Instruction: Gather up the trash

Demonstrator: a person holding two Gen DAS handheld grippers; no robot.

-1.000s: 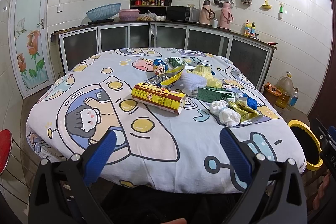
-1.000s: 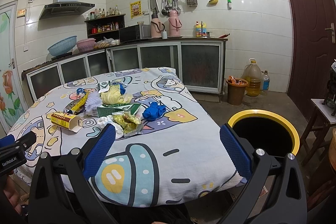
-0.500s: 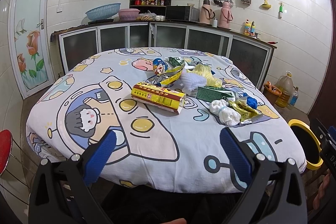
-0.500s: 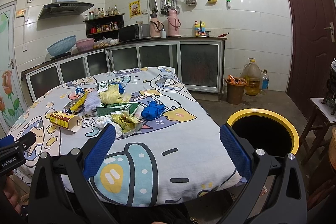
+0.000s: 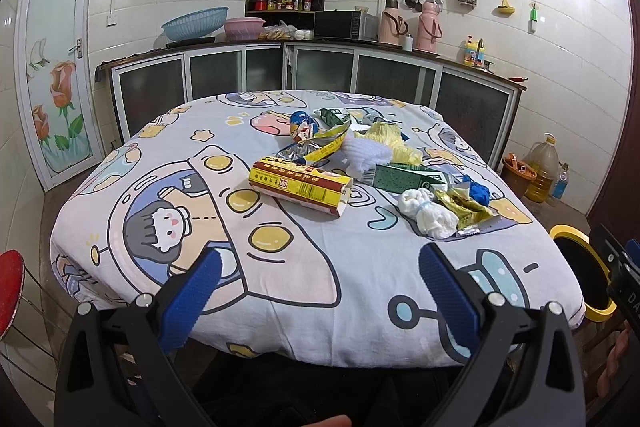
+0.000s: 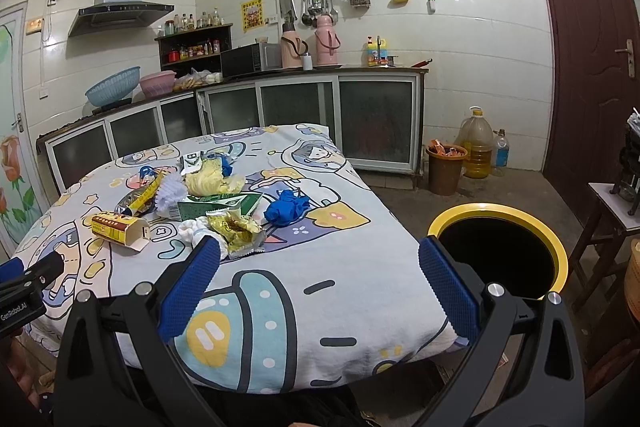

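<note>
Both tongs are spread wide, holding nothing: the left gripper [image 5: 318,269] and right gripper [image 6: 319,257] hang over the near edge of the table [image 5: 360,291]. The trash lies mid-table, well apart from them: a yellow box [image 5: 300,185], white wad [image 5: 428,213], blue glove [image 6: 286,207]. A yellow-rimmed bin [image 6: 498,255] stands beside the table's right edge.

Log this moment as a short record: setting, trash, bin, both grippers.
setting: kitchen, table under a cartoon-print cloth
trash: yellow carton, green box, white wad, yellow wrapper, blue glove, clustered mid-table
bin: yellow-rimmed trash bin, on the floor right of the table
left gripper: open, empty, at the near table edge
right gripper: open, empty, between table and bin
</note>
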